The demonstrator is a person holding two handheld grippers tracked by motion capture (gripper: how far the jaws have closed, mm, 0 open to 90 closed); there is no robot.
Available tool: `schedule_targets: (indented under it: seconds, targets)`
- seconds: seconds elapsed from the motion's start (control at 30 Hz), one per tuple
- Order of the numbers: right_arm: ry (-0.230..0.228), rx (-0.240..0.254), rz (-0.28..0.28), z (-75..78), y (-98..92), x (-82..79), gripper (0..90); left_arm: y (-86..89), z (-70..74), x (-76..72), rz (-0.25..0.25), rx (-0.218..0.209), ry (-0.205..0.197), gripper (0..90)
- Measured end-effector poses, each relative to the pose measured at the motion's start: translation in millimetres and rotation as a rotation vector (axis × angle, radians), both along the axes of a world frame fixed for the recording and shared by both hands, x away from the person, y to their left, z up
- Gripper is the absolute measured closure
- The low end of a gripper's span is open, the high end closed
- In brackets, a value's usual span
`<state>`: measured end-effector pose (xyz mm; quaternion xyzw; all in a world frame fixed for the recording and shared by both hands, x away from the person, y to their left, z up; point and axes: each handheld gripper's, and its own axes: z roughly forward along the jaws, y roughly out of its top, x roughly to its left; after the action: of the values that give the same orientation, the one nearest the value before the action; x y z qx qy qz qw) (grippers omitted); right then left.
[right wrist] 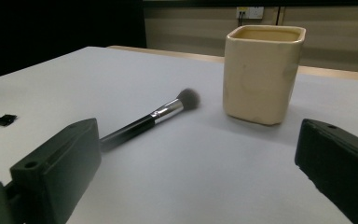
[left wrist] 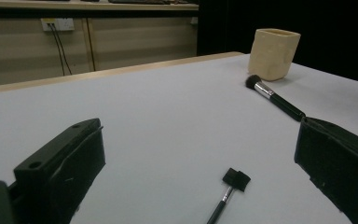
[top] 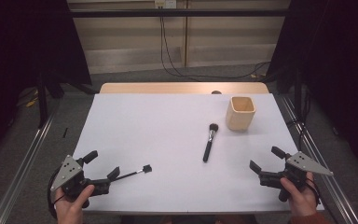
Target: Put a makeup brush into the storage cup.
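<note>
A: Where do the things lie relative to each hand-held gripper?

B: The small flat brush (top: 134, 173) lies near the near-left corner of the worktop (top: 158, 126), its square head pointing toward the middle and its thin handle running back to the left hand-held gripper (top: 103, 164), whose jaws stand wide apart and empty with the handle's end just by them. The large powder brush (top: 209, 142) lies mid-worktop, long axis running near edge to far edge, bristles toward the cream cup (top: 240, 113) by the far-right corner.

A: And the right hand-held gripper (top: 266, 160)?

B: Also spread wide, holding nothing, at the near-right corner. It is judged the nearer one to the powder brush and cup.
</note>
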<state>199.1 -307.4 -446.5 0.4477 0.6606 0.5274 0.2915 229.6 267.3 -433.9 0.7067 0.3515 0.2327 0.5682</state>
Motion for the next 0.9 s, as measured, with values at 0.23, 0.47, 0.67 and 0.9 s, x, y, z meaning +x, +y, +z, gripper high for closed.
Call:
schedule_targets:
  seconds: [0.23, 0.47, 0.67, 0.9]
  targets:
    - [0.003, 0.012, 0.001, -1.5, -2.9, 1.5, 0.0, -1.2, 1.2, 4.2, -0.01, 0.014, 0.004, 2.5]
    - [0.004, 0.015, 0.006, -1.7, -1.8, 1.1, 0.1, 0.6, 1.9, 5.0, -0.022, 0.011, 0.017, 2.6]
    - [-0.001, 0.016, 0.007, 0.9, -0.5, -3.8, 0.0, -1.3, 2.6, 4.1, -0.037, 0.025, 0.024, 2.9]
    - [0.004, 0.015, 0.009, 0.5, 1.1, -2.2, 0.0, -3.5, 2.1, 16.0, -0.045, 0.046, 0.064, 3.0]
